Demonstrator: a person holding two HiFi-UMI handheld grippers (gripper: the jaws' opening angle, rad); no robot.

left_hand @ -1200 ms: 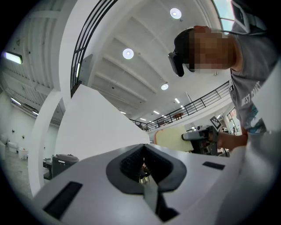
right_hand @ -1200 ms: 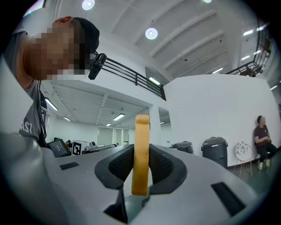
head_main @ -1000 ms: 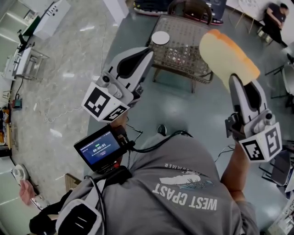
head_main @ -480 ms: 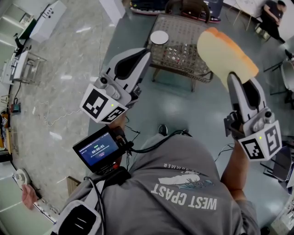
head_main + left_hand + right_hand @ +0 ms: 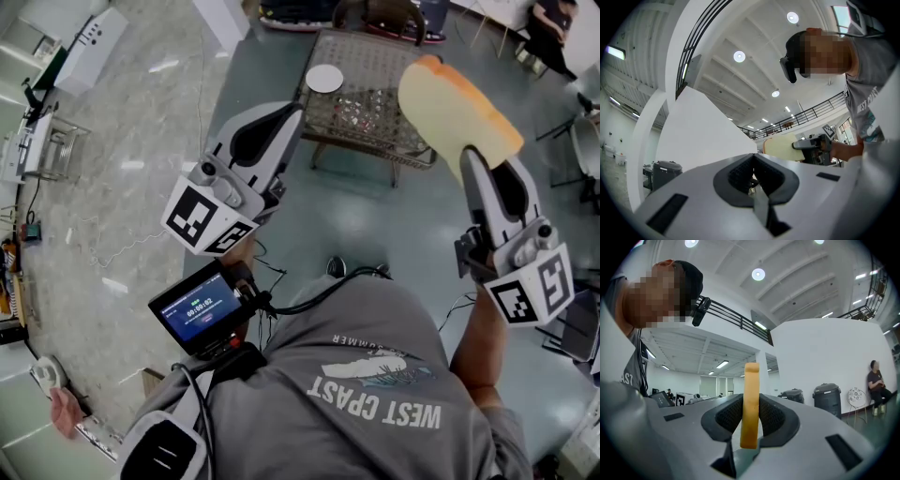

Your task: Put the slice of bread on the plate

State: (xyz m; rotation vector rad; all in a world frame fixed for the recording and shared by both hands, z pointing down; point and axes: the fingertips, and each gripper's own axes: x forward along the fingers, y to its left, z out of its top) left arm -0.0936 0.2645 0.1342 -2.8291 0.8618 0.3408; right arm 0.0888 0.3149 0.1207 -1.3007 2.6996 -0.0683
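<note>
A pale slice of bread with a brown crust stands on edge, raised in the air, and my right gripper is shut on its lower end. In the right gripper view the slice sits upright between the dark pads. A small white round plate lies on the near left corner of a wicker table far below. My left gripper is held up beside it to the left, shut with nothing in it. The left gripper view shows the bread and the right gripper off to the right.
A dark chair stands behind the table, and a person sits at the back right. Two dark bins stand by a white wall. A small screen hangs at my chest. White cabinets line the left.
</note>
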